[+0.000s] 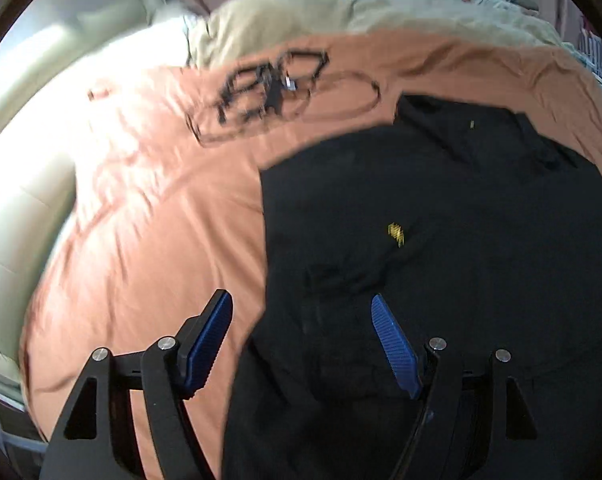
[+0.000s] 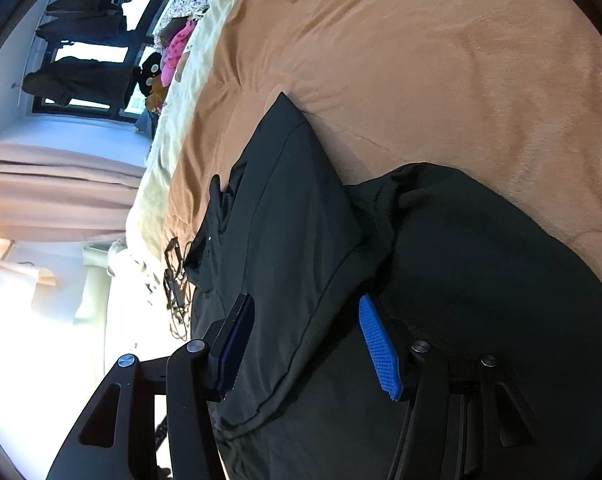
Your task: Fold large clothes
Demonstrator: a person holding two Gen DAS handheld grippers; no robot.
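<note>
Left wrist view shows one black garment (image 1: 441, 240) spread on a bed under one orange blanket (image 1: 149, 208); a single small yellow emblem (image 1: 396, 234) sits on its chest, and one collar lies at the far end; one tangle of black cable (image 1: 269, 92) rests on the blanket well apart from the garment; one beige cover (image 1: 301, 12) lies beyond the blanket. The left gripper (image 1: 303, 316) points steeply down over the garment's near edge, its two blue pads standing wide apart with nothing pressed between them; this picture is blurred. Right wrist view, rolled sideways, shows the same garment (image 2: 301, 240) with one sleeve folded across the body; the right gripper (image 2: 305, 320) slants down just over a hemmed edge, its two pads at a middling gap, one on either side of that edge; neither pad visibly presses the cloth, so nothing is held.
</note>
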